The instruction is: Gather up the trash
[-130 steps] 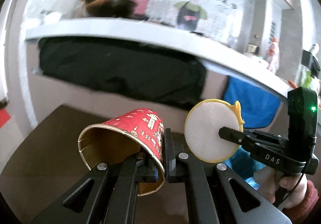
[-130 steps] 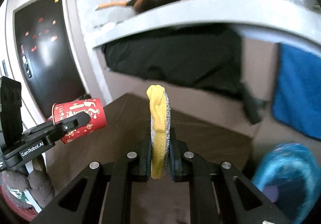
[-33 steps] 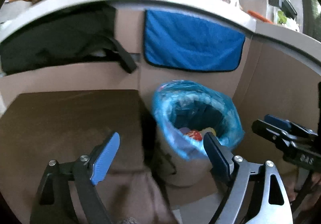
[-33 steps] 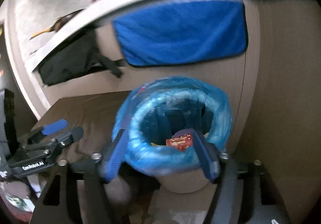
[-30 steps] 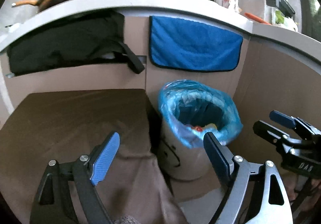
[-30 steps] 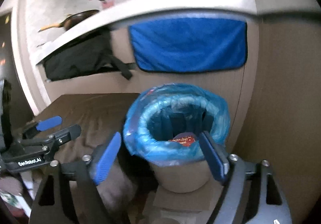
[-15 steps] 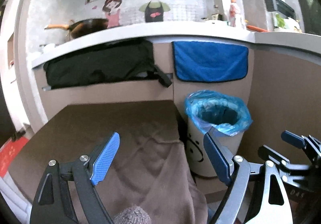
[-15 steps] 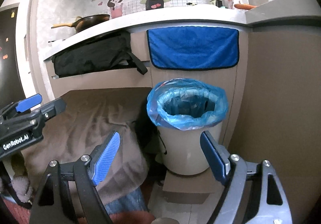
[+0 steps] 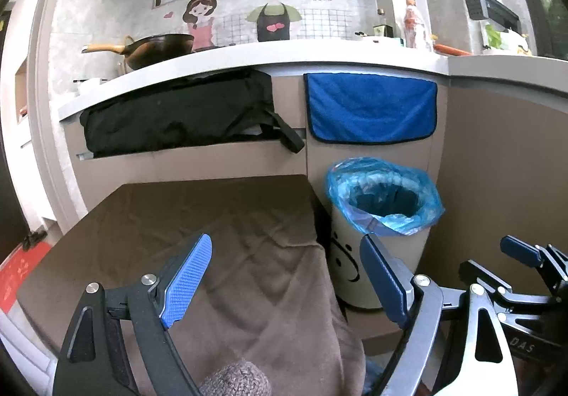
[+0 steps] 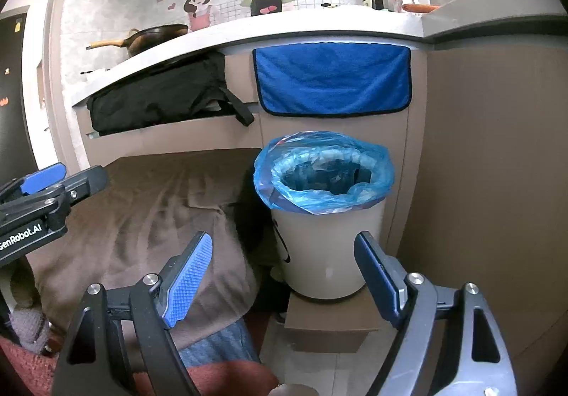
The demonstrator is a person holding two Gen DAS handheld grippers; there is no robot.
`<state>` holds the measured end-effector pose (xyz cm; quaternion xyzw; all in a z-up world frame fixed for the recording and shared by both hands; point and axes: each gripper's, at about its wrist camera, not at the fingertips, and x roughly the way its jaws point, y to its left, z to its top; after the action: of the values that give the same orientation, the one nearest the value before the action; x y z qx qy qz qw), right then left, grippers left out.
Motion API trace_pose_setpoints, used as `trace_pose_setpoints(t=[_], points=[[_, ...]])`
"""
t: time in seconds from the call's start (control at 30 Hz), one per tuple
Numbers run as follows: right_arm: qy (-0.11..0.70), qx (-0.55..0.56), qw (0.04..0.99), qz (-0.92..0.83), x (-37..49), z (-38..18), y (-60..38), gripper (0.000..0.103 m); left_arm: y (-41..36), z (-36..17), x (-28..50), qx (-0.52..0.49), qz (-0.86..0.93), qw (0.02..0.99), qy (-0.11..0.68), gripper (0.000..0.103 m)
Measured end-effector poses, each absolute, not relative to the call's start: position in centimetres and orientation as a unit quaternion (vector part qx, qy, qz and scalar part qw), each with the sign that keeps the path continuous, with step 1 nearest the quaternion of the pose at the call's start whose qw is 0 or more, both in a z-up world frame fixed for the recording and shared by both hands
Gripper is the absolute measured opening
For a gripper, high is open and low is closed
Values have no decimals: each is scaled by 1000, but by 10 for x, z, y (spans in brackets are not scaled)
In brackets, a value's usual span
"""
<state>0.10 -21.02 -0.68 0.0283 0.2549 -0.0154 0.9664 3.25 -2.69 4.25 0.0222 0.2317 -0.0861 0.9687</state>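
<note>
L gripper: its 2 fingers spread wide, nothing btwn them, touching nothing; blue pads w/ a fine diamond-grid texture on black angular arms. R gripper: same, 2 fingers wide apart and empty, blue textured pads. In the R wrist view the L gripper sits at the far left edge above the cloth; in the L wrist view the R gripper shows at lower right, also splayed.

Trash bin: round, smooth off-white plastic, upright on a flat brown block, just right of the table, against the counter front. Thin crinkly blue liner bag folded over its rim. Contents too dark to tell. L view shows a simple drawn face on its side.

Table covered w/ soft, wrinkled brown cloth draping off the near edge. Blue towel, plush, rectangular, dark-edged, hangs above the bin.
</note>
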Motion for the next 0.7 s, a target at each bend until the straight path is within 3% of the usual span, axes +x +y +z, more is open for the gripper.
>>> trace_pose_setpoints(t=[0.7], points=[[252, 29, 967, -16, -1, -5, -210, 80, -27, 46, 30, 19, -85, 972, 219, 86]])
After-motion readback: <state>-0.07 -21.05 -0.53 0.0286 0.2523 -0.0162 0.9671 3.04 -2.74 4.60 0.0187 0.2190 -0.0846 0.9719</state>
